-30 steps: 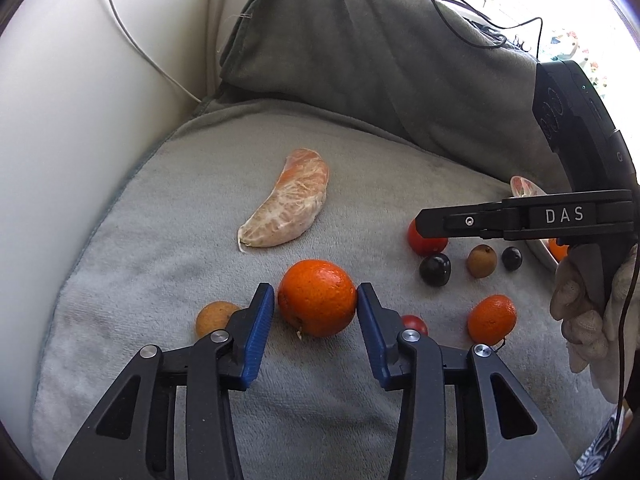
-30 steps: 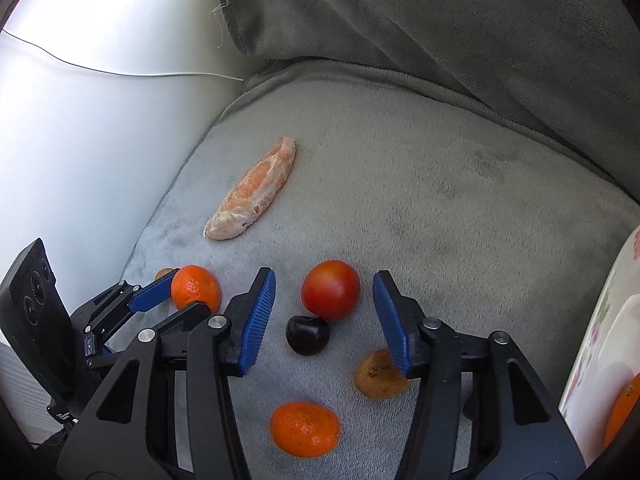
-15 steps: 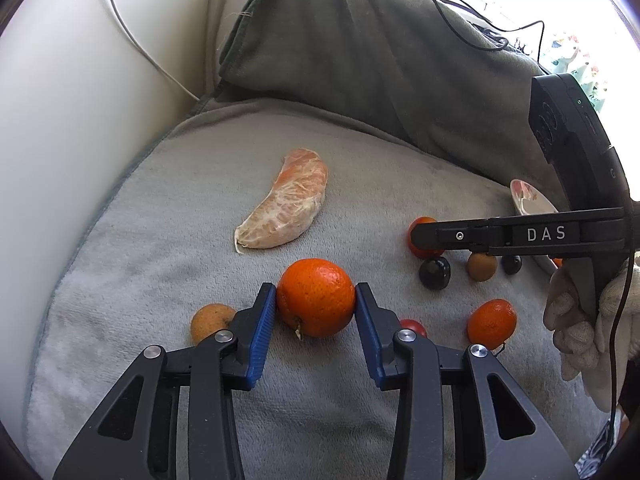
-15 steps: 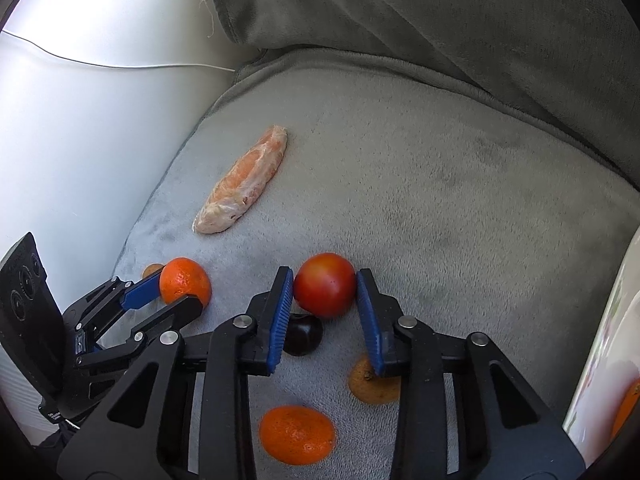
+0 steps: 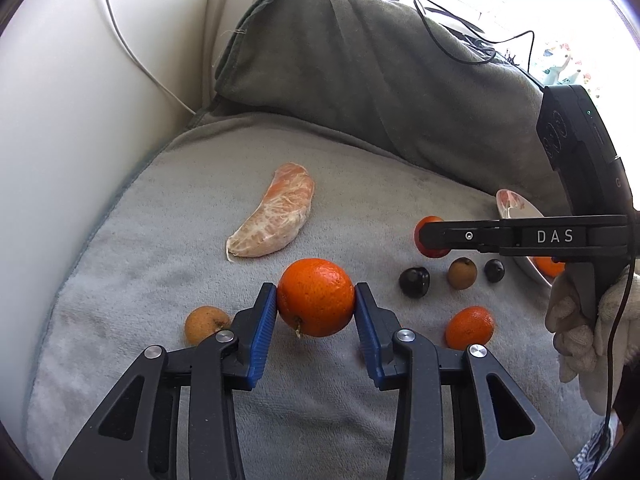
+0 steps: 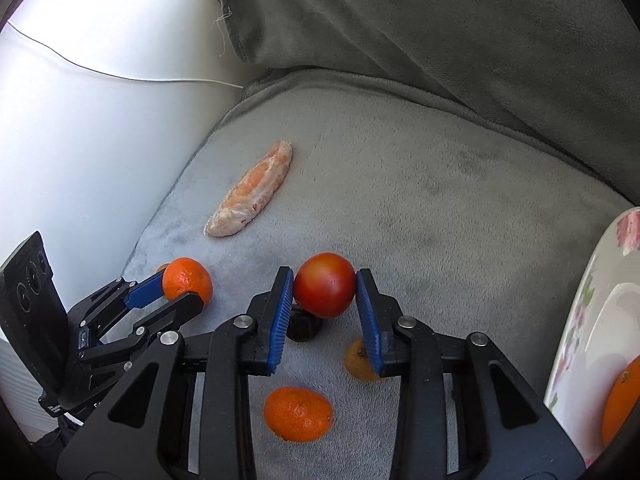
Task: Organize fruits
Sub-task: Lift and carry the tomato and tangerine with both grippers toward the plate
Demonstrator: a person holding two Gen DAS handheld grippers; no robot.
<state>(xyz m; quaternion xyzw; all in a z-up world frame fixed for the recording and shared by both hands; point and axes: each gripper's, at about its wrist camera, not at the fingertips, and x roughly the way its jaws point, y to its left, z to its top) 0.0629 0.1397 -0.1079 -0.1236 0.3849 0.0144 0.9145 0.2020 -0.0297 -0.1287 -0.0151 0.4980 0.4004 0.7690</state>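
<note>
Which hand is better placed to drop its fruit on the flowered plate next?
Right, likely. The right gripper already clamps the red fruit, and the plate sits just off its right side. The left gripper holds the orange farther away.

a grey plush cushion (image 5: 168,264) carries everything, its pile rumpled, with a darker grey blanket (image 5: 360,80) draped over the back behind it. lying directly on the cushion: a peeled citrus segment (image 5: 274,218) toward the back left, a small brown fruit (image 5: 202,324) at the near left, a small mandarin (image 5: 470,327) at the near right, a dark cherry (image 5: 414,282), a brown round fruit (image 5: 462,273) just beside it and a second dark cherry (image 5: 494,270) beyond. a flowered plate (image 6: 592,308) sits at the right edge, holding an orange fruit (image 6: 622,400)
</note>
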